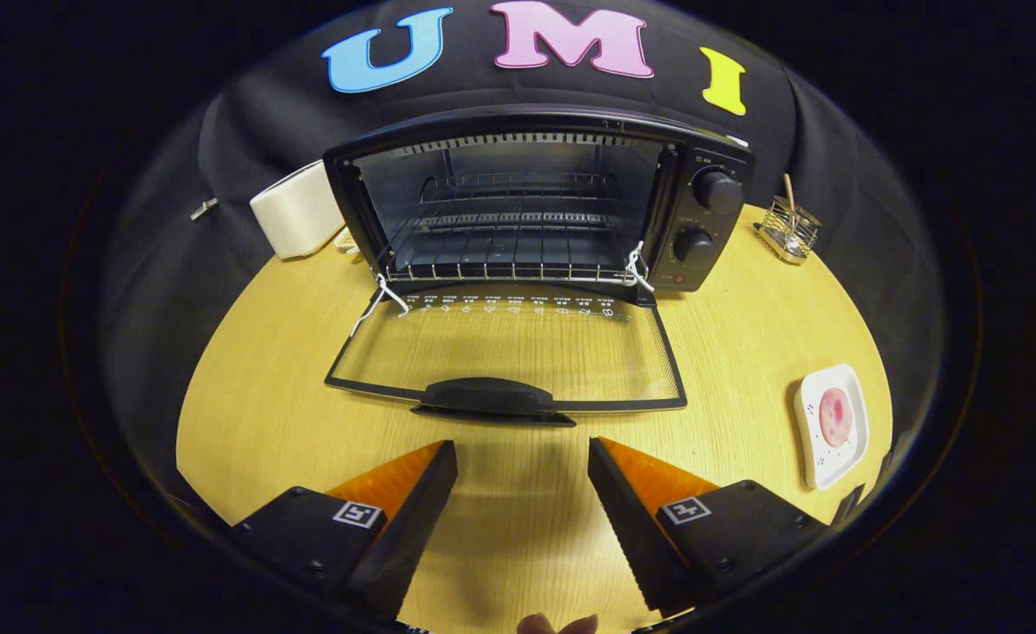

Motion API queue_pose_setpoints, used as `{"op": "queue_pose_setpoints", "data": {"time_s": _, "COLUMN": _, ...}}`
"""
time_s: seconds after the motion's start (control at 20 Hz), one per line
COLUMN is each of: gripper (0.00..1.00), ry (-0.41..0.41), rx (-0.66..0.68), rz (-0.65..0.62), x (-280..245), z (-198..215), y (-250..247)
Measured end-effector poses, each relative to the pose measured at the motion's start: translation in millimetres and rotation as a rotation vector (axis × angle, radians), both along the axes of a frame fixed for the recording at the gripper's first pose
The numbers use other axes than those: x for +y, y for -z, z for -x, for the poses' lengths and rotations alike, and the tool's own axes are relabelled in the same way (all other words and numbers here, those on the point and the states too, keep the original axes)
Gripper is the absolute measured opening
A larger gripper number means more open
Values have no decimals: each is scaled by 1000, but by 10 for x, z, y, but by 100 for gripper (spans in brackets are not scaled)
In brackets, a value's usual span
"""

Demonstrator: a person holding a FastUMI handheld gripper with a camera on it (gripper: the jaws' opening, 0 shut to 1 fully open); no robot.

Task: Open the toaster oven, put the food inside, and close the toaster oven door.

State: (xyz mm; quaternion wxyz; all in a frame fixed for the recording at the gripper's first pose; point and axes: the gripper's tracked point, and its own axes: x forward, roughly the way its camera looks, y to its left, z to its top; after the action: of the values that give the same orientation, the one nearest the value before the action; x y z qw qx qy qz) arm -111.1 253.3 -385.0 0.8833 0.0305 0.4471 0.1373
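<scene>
A round pale wooden table (746, 317) carries a black toaster oven (540, 207), its glass door (509, 352) folded down flat in front. Right of the oven, well apart, a pink round food piece (835, 416) lies on a white square plate (828, 467). The gripper (522, 462) hangs released before the door handle, holding nothing.

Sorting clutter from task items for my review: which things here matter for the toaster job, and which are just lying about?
Job: toaster oven, its door folded down open; food on white plate; tool, open, empty.
Lying about: white box; wire holder.
</scene>
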Motion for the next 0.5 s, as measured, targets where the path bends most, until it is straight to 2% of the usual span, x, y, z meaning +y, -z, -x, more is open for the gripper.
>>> {"op": "queue_pose_setpoints", "data": {"time_s": 0.25, "gripper": 99, "ry": -50, "rx": -35, "rz": -104, "x": -194, "z": -72, "y": -537}}
{"op": "queue_pose_setpoints", "data": {"time_s": 0.5, "gripper": 99, "ry": -100, "rx": -42, "rz": -164, "x": -789, "z": -190, "y": -1026}}
